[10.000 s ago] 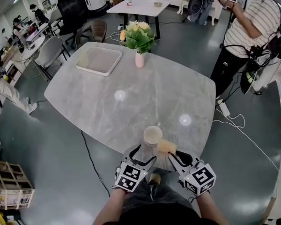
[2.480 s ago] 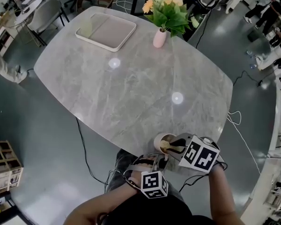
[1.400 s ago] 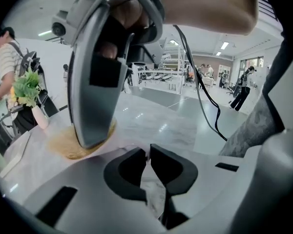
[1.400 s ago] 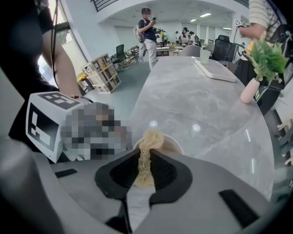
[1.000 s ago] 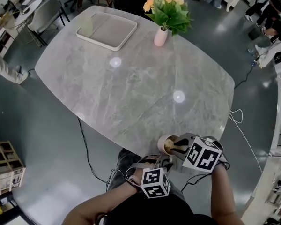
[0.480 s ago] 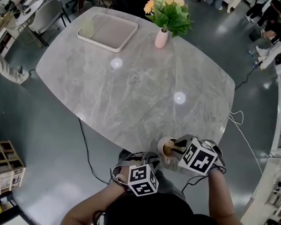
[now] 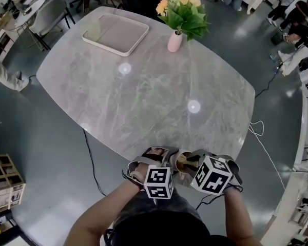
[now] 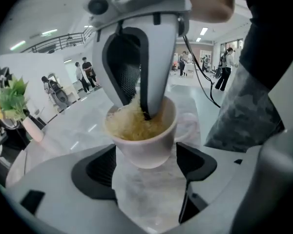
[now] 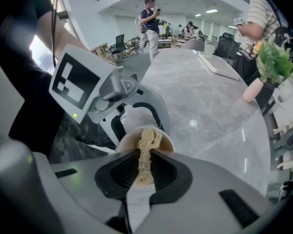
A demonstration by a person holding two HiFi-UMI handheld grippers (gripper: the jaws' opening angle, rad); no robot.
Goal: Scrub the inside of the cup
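Observation:
A white cup [image 7: 178, 158] stands at the near edge of the grey marble table [image 7: 143, 101]. In the left gripper view the cup [image 8: 146, 147] sits between the black pads [image 8: 100, 172] of my left gripper [image 8: 146, 169]. Its jaws are opening and narrow gaps show on both sides of the cup. My right gripper [image 9: 144, 172] comes in from above, shut on a yellow fibrous scrubber [image 9: 146, 152] that reaches down inside the cup [image 9: 163, 139]. The head view shows my left gripper [image 7: 161, 155] and my right gripper [image 7: 189, 163] side by side at the cup.
At the table's far side lie a white tray [image 7: 115, 33] and a pink vase of flowers [image 7: 175, 41]. The cup is close to the table's near edge, with grey floor below. People and chairs stand around the room beyond the table.
My left gripper has come up from below the table edge to the cup, and its jaws now stand around it. The right gripper stays in the cup with the scrubber.

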